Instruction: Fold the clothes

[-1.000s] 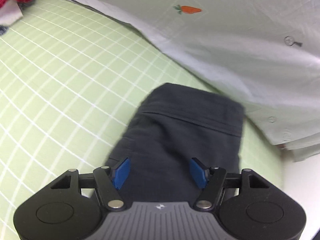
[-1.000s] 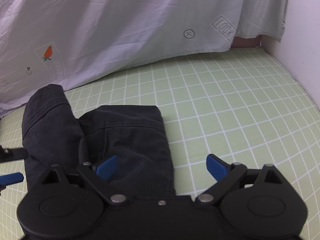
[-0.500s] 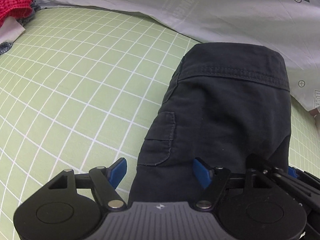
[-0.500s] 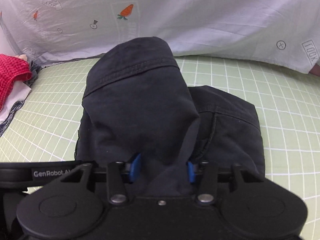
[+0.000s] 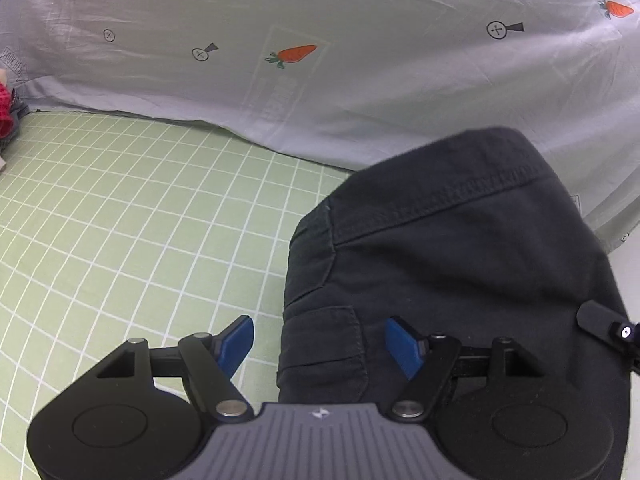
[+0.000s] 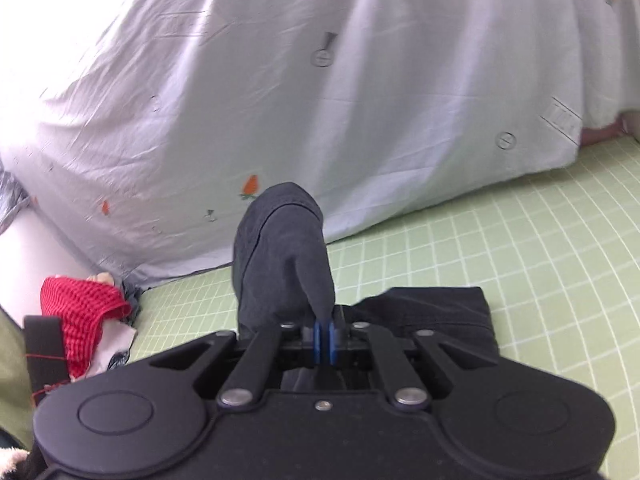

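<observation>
Dark trousers (image 5: 460, 280) with a stitched hem and a side pocket lie bunched on the green checked bedsheet (image 5: 120, 220). My left gripper (image 5: 320, 342) is open; the trousers' left edge passes between its blue pads (image 5: 236, 340), which do not press on it. My right gripper (image 6: 324, 340) is shut on a fold of the trousers (image 6: 284, 264), which stands up from its pads in a hump; the rest (image 6: 440, 312) lies flat to the right. A black part of the right gripper (image 5: 608, 328) shows at the left wrist view's right edge.
A pale sheet printed with carrots (image 5: 296, 52) rises like a wall behind the trousers, also filling the back of the right wrist view (image 6: 280, 100). A red knit garment (image 6: 80, 312) lies at the left. The checked sheet (image 6: 540, 260) stretches out to the right.
My right gripper went from wide open to shut on a fold of the trousers and lifted it. The left gripper rose and tilted up, its jaws staying open around the trousers' edge.
</observation>
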A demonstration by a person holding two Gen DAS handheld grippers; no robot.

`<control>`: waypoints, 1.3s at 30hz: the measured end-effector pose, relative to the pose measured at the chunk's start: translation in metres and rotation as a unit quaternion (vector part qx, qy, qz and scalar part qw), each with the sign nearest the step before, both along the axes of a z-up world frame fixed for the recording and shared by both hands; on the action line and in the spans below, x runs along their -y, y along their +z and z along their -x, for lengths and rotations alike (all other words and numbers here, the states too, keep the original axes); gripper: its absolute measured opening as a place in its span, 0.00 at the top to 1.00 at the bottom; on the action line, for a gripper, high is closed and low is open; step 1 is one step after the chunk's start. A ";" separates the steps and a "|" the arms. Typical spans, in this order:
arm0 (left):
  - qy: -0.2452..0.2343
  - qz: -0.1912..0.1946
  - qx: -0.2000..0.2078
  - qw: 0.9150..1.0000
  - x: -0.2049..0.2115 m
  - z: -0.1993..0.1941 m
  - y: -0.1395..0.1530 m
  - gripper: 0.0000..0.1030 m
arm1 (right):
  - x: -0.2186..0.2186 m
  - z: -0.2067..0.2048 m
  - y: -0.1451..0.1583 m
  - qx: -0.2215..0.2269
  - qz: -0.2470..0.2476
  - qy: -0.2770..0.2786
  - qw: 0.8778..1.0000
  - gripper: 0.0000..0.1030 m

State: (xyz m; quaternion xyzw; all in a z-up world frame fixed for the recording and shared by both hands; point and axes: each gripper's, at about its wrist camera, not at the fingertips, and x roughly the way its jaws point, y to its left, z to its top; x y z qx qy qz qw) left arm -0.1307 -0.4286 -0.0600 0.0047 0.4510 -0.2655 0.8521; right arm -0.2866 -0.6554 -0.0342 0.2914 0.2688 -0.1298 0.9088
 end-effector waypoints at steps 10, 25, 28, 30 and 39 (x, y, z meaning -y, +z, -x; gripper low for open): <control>-0.006 -0.015 -0.059 0.998 -0.003 -0.006 -0.043 0.15 | 0.050 0.023 -0.095 -0.118 -0.068 -0.098 0.986 0.36; -0.014 0.005 -0.130 0.991 0.002 -0.032 -0.076 0.08 | 0.067 -0.004 -0.120 -0.114 -0.152 -0.035 0.981 0.07; -0.009 0.022 -0.146 0.989 0.000 -0.034 -0.078 0.18 | 0.065 -0.002 -0.117 -0.105 -0.154 -0.034 0.982 0.19; -0.011 0.052 -0.164 0.985 -0.002 -0.034 -0.078 0.39 | 0.062 0.002 -0.112 -0.090 -0.153 -0.033 0.983 0.48; -0.029 0.060 -0.156 0.985 0.028 -0.025 -0.067 0.60 | 0.062 0.022 -0.083 -0.071 -0.114 -0.052 0.990 0.75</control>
